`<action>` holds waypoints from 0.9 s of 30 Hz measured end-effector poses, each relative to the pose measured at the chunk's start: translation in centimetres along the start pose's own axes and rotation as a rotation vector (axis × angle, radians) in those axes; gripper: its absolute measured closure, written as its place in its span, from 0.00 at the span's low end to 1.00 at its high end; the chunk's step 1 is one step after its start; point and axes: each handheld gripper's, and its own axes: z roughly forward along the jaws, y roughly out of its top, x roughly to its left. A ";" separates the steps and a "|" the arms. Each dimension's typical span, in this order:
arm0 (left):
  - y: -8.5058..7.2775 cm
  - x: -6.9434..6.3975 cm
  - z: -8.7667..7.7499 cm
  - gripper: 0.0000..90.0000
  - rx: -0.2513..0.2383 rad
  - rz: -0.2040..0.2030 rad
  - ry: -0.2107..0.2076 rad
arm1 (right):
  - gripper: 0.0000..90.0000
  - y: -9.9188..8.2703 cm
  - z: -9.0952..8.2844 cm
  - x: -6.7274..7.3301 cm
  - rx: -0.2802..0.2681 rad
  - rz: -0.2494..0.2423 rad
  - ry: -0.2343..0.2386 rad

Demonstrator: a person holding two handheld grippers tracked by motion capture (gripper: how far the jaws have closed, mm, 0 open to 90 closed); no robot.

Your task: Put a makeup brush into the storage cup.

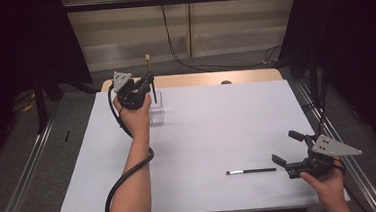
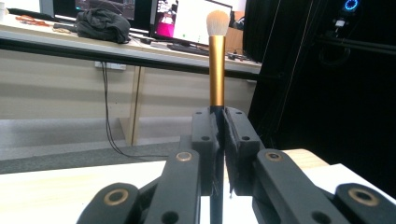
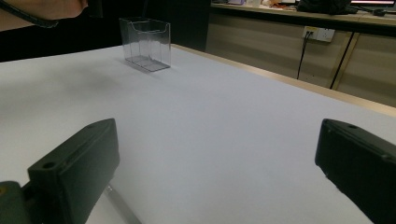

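The white table (image 1: 219,149) takes up the middle of the high view, its wooden far edge running across the upper centre of the frame. On it, left of centre and toward the top, stands a clear plastic holder (image 1: 156,110), a small open-topped box with thin see-through walls; in the right gripper view the same holder (image 3: 145,43) sits in the upper left, empty as far as can be seen.

At the upper left of the high view the left gripper (image 1: 147,86) is raised just above that holder, jaws clamped on a makeup brush (image 1: 149,68). In the left gripper view the brush (image 2: 216,70) stands upright in the centre, gold ferrule and pale bristle tuft up, its dark handle pinched between the pads and running down out of the bottom edge. The lower end appears to hang over the holder's mouth.

At the lower right the right gripper (image 1: 285,150) rests near the table's edge with jaws spread wide, nothing between them. Just to its left lies a slim black pencil-like stick (image 1: 251,171), flat on the table.

The brush looks light and stiff along its handle, smooth and probably a little slippery. The dark handle below the ferrule is the sensible place to grip; the bristles are soft and would splay. The holder looks light enough to tip if knocked.
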 end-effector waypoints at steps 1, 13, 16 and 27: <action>0.0 -0.1 0.1 0.93 -0.003 -0.005 0.000 | 0.00 0.0 0.0 0.0 -0.001 -0.001 0.000; -0.2 0.1 0.7 0.93 0.001 -0.003 0.011 | 0.00 0.0 -0.1 0.0 0.000 0.000 -0.002; 0.0 0.2 0.7 0.93 -0.005 -0.001 0.015 | 0.00 0.0 -0.1 0.0 0.000 0.002 -0.003; -0.1 0.5 1.1 0.93 -0.006 0.005 0.022 | 0.00 0.0 -0.1 0.0 0.001 0.000 -0.003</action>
